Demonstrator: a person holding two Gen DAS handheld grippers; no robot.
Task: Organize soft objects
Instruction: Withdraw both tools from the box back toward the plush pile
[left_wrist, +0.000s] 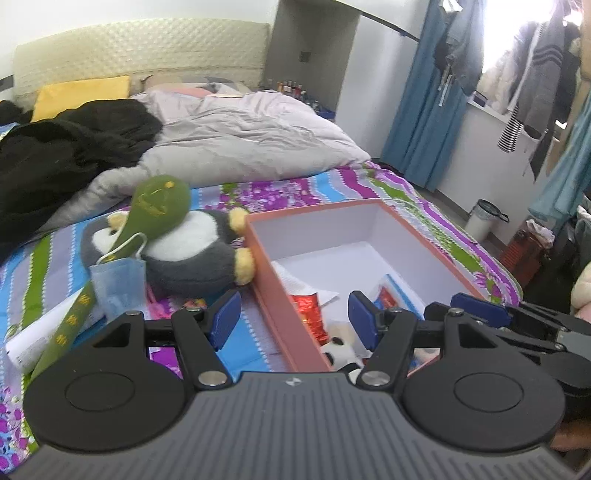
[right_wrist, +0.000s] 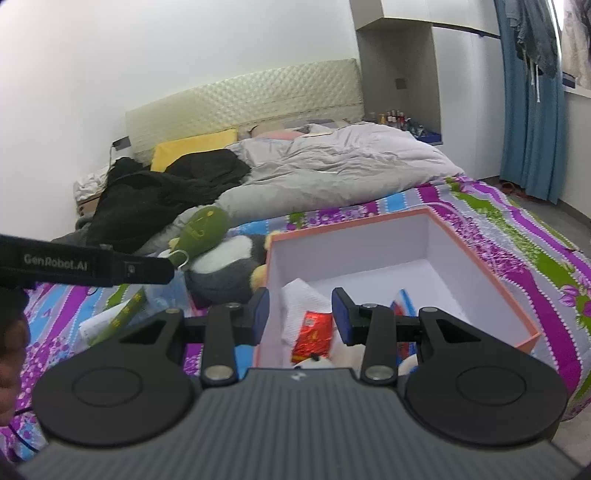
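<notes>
Both jaws empty and released over the box (left_wrist: 269, 288), the penguin plush (left_wrist: 192, 254) lying crosswise at centre left, nearer the left gripper (left_wrist: 293, 314) than the right gripper (right_wrist: 299, 314).

Matt cardboard box (left_wrist: 424, 236), salmon outside, smooth white inside, lies ahead of the left gripper (left_wrist: 293, 319). Crinkled glossy red foil packet (right_wrist: 312, 334) is seen between the right gripper (right_wrist: 300, 314) fingers. Fuzzy plush penguin (left_wrist: 192, 254) and green felt-like cloth toy (left_wrist: 159, 203) sit left of the claws. Pads (left_wrist: 225, 314) appear matt blue rubber.
</notes>
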